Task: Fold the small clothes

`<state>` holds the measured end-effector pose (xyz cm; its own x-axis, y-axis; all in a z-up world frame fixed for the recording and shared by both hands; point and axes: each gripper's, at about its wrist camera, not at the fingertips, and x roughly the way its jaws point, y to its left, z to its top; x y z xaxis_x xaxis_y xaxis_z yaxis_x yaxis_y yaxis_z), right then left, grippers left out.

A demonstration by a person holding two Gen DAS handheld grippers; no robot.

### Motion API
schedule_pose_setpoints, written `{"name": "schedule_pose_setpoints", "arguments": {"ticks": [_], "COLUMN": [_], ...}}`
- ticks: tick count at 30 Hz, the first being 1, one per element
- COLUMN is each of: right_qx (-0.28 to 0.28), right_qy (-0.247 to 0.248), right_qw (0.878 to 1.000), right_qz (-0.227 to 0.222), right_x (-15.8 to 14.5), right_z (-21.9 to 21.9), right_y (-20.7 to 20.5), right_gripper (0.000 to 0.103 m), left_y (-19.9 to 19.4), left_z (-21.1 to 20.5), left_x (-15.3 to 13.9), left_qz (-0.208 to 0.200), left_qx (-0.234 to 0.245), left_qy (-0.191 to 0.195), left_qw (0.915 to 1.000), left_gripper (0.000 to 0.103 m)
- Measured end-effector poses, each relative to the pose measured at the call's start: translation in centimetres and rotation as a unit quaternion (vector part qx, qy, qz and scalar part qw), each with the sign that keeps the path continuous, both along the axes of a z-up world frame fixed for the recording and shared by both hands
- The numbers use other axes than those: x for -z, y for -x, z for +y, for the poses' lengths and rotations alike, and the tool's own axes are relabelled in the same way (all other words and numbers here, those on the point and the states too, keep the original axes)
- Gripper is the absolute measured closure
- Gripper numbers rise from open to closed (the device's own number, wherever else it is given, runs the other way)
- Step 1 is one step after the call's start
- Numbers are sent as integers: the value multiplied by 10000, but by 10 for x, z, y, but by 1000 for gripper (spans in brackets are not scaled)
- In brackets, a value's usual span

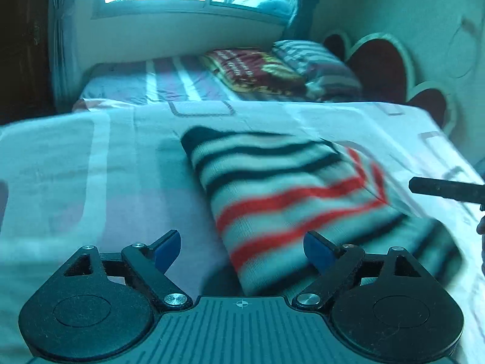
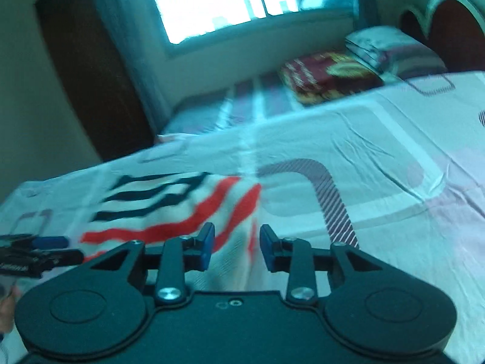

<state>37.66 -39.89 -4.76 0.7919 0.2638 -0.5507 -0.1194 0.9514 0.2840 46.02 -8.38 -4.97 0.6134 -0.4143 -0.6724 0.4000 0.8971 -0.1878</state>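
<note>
Your left tongs [image 1: 242, 247] stand wide apart with nothing between the blue pads [image 1: 168, 250]; they hover low over the pale patterned bedsheet [image 1: 75, 166], and the right pad sits just above the near edge of the striped knit garment with black and red bands [image 1: 288, 188]. That garment lies folded on the bed, running from the middle of the left wrist view toward its lower right corner. Further right, a black finger of your right tongs pokes in beside the garment's right edge, apart from it.

In the right wrist view, your left tongs show at the left edge, near the garment's red stripes. Your right tongs [image 2: 237, 248] are narrowly parted, holding nothing, with the garment's cloth lying below and ahead of the pads.
</note>
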Motion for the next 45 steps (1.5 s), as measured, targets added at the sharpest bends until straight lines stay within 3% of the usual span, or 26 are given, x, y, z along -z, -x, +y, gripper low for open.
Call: {"name": "schedule_pose_setpoints", "arguments": {"ticks": [3, 5, 8, 13, 14, 15, 17, 22, 25, 29, 33, 35, 38, 45], "right_qx": [-642, -521, -329, 4, 65, 127, 197, 369, 239, 124, -64, -184, -376, -949], "right_qy": [77, 808, 241, -383, -566, -811, -1327, -1905, -2014, -2152, -2485, -2714, -2814, -2618], "right_qw": [9979, 9950, 9976, 9979, 9971, 9951, 9895, 9788, 9754, 9698, 9587, 9507, 9461, 9436], "right_qz": [0, 286, 556, 522, 511, 551, 539, 658, 869, 1138, 1380, 1489, 1560, 1791], "right_x": [0, 16, 34, 19, 16, 15, 13, 17, 26, 41, 60, 68, 73, 74], "right_z": [12, 21, 8, -1, -4, -8, -24, -48, -53, -59, -65, -68, -67, -54], "right_y": [32, 38, 37, 41, 43, 43, 44, 31, 20, 6, -8, -14, -21, -54], "right_gripper": [71, 73, 73, 68, 60, 40, 29, 29, 29, 29, 29, 29, 29, 38], "left_y": [32, 43, 54, 61, 59, 59, 58, 48, 34, 2, -23, -28, -34, -51], "left_z": [7, 8, 7, 10, 9, 10, 11, 10, 21, 42, 59, 58, 50, 29], "left_x": [5, 14, 23, 11, 8, 5, 0, -5, -2, 20, 48, 56, 63, 72], "left_qz": [-45, 41, 129, -54, -78, -89, -135, -58, 226, 1070, 1897, 2027, 2112, 2199], "left_qx": [55, 79, 104, 56, 66, 73, 39, -43, -26, 22, 85, 148, 341, 638], "left_qy": [258, 226, 148, -157, -208, -223, -286, -132, 461, 1412, 2383, 2518, 2567, 2707], "left_qw": [9996, 9997, 9998, 9998, 9997, 9997, 9995, 9999, 9987, 9842, 9525, 9462, 9425, 9350], "left_gripper": [15, 14, 14, 14, 14, 14, 14, 14, 13, 13, 14, 15, 26, 27]}}
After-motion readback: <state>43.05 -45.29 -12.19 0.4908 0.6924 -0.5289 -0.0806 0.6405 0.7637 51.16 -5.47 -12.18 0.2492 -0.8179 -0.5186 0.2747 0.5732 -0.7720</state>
